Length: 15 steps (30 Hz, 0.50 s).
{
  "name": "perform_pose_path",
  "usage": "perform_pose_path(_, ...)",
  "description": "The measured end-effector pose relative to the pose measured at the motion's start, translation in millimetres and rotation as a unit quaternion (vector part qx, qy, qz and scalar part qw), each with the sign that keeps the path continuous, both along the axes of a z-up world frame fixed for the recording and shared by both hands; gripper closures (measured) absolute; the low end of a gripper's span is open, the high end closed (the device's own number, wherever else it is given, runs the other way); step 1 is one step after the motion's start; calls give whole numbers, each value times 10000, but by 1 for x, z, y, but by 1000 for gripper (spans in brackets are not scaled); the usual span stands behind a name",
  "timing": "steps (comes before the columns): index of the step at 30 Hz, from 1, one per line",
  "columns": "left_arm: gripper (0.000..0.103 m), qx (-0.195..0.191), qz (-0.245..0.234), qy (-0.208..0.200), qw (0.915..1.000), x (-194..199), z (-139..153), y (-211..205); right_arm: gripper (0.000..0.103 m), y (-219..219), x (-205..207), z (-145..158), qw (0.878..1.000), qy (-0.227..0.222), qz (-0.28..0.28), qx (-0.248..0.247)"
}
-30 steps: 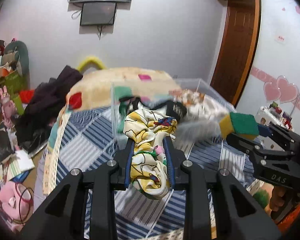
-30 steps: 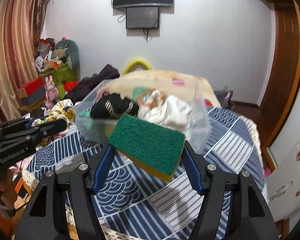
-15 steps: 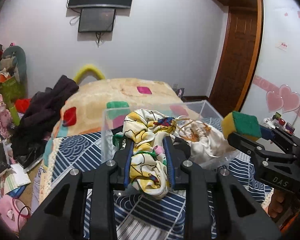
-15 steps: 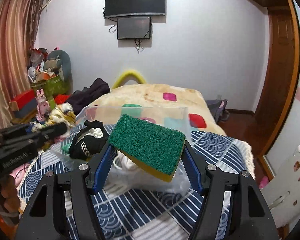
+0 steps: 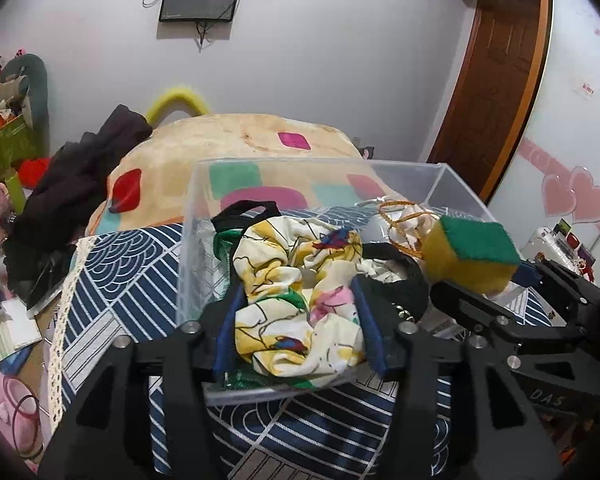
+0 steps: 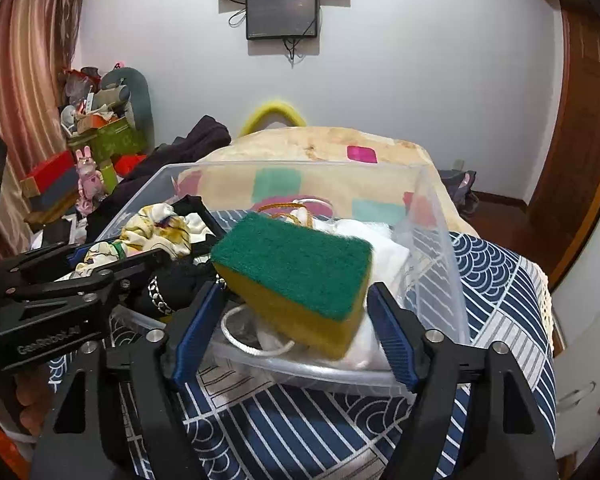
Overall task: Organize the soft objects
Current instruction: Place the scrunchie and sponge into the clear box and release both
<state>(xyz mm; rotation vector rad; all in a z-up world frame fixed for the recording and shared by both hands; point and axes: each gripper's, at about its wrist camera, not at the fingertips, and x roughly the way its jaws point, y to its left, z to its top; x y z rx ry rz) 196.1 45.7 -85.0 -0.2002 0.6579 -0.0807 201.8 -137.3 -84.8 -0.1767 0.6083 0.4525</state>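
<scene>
A clear plastic bin (image 5: 204, 216) stands on the blue patterned cloth and holds black, white and green soft items. My left gripper (image 5: 298, 320) is shut on a yellow floral scrunchie (image 5: 300, 280) and holds it over the bin's near edge. My right gripper (image 6: 292, 320) is shut on a yellow sponge with a green scouring top (image 6: 296, 276), tilted, just over the bin's near rim (image 6: 300, 368). The sponge also shows at the right of the left wrist view (image 5: 472, 256). The left gripper with the scrunchie shows at the left of the right wrist view (image 6: 112, 256).
The blue patterned cloth (image 6: 300, 432) covers the table in front of the bin. A beige blanket with coloured squares (image 5: 240, 148) and dark clothes (image 5: 80, 176) lie behind. Clutter is stacked at the far left (image 6: 96, 120). A wooden door (image 5: 496, 80) is at the right.
Both grippers have moved forward and down toward the bin with their loads. The scrunchie and the sponge now hang over the bin's near edge.
</scene>
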Motion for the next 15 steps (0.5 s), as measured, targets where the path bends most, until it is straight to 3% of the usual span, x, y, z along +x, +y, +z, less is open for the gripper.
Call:
perform_pose_path(7,38,-68,-41,-326,9994,-28,20,0,26,-16,-13,18,9997,-169,-31,174)
perform_pose_path(15,28,189,15,-1029,9945,-74,65,-12,20,-30,-54,58,9951,-896,-18,425)
